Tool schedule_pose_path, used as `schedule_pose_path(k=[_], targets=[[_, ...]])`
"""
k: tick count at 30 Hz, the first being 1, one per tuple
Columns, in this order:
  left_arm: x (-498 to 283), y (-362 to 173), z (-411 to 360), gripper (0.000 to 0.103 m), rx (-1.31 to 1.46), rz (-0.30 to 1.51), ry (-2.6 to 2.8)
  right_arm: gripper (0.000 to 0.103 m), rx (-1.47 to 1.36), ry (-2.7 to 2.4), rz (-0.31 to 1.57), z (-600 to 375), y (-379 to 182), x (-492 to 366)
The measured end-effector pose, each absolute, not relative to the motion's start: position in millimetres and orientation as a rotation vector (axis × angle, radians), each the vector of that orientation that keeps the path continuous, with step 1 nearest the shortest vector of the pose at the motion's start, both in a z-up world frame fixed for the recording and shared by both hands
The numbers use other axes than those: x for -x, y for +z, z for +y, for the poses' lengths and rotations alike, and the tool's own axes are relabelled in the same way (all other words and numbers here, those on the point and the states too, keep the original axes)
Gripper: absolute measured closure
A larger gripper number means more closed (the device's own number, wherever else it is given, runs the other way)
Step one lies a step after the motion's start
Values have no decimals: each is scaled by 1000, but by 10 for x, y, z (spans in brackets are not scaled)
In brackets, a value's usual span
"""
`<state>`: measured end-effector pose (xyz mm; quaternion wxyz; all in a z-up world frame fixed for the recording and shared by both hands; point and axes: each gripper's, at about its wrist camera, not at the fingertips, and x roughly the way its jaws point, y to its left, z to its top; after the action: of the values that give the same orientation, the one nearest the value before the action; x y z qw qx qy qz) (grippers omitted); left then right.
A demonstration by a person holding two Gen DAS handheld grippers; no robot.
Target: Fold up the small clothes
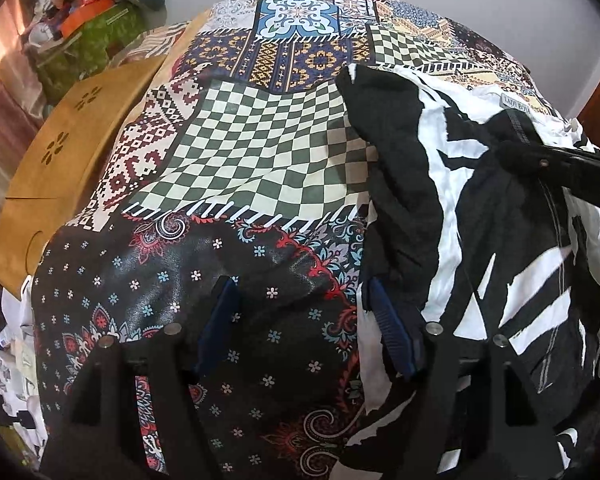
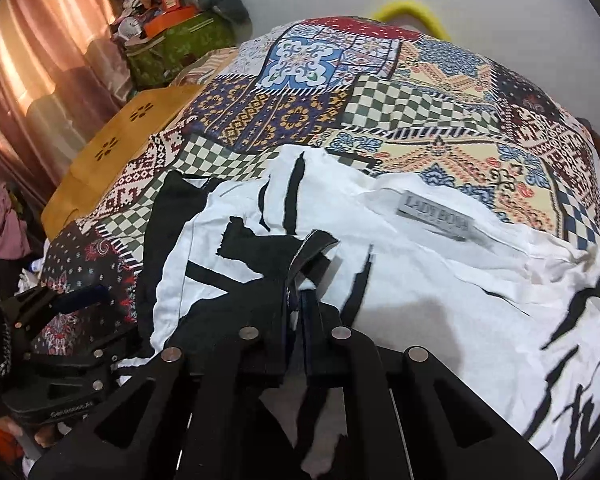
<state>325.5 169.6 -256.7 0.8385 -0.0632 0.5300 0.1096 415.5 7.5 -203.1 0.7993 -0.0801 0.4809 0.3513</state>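
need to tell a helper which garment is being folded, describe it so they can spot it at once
On the patchwork-print cloth covering the table lies one crumpled white garment with jagged black stripes. The right tool is shut on its black edge. A grey woven label marks it out from the patterned cloth beneath.

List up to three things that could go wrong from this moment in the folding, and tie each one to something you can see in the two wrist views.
1. The right gripper pinches only a narrow black strip of the black-and-white garment; it may slip out.
2. The left gripper is open over the patterned cover beside the garment's edge, so closing could catch the cover instead.
3. The garment lies rumpled, so a fold now could trap creases.
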Motion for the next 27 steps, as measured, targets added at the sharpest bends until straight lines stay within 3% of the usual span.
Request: schedule_pose_path(k=[5,9,20,27], targets=[[-3274,-2323,1773,36,169,1111,207,85,199,743,991,-58,-1822,-4052],[-3379,-2092,1759,36,149,1044,202,63,188,762,961,-127,-1713,-3974],[-4023,-2558,1854,31,187,1139,230,62,293,773,978,-51,-2009,-3993],[-4008,-2490,2024,32,158,1136,333,62,247,698,976,-282,-1937,-4106]])
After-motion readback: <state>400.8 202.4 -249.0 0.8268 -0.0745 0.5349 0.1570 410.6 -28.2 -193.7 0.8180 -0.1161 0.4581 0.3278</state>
